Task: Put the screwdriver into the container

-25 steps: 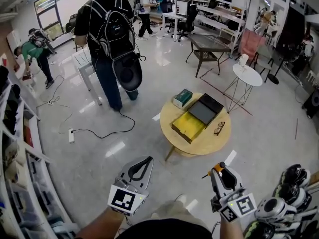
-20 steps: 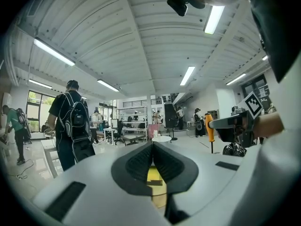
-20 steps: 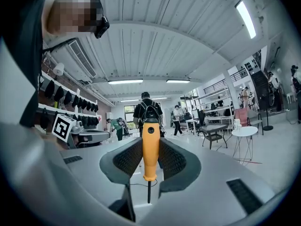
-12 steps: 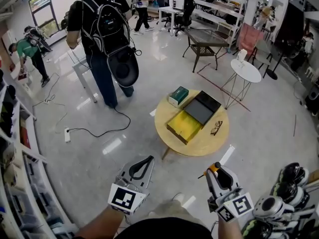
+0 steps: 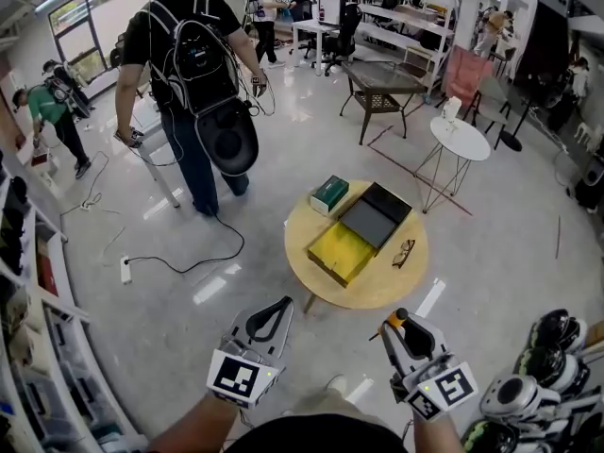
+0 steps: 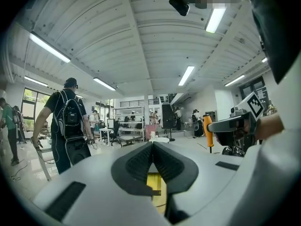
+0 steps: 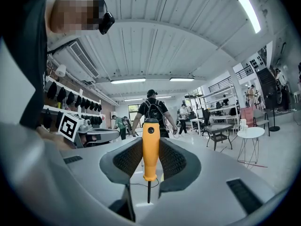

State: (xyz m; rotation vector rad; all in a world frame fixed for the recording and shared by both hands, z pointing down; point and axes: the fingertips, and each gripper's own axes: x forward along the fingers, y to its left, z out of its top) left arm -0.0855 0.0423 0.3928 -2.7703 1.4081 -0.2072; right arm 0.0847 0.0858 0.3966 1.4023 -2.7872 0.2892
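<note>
A yellow open container [image 5: 340,252] lies on a round wooden table [image 5: 377,286] ahead of me, its dark lid [image 5: 375,217] beside it. My right gripper [image 5: 397,324] is low at the right, short of the table, shut on an orange-handled screwdriver [image 7: 150,147] that stands upright between its jaws with the shaft pointing down. That screwdriver [image 6: 207,131] also shows in the left gripper view. My left gripper [image 5: 279,306] hangs at the lower left with its jaws shut together and nothing in them; part of the yellow container [image 6: 153,186] shows below its jaws.
On the table also lie a green box [image 5: 329,194] and a pair of glasses [image 5: 404,253]. A person with a backpack [image 5: 193,74] stands left of the table, a cable [image 5: 179,253] trailing on the floor. A white side table [image 5: 461,140] is behind; helmets [image 5: 547,366] at right.
The table has slid a little left and nearer in the head view. The person with the backpack has shifted left. Both grippers keep their hold and place.
</note>
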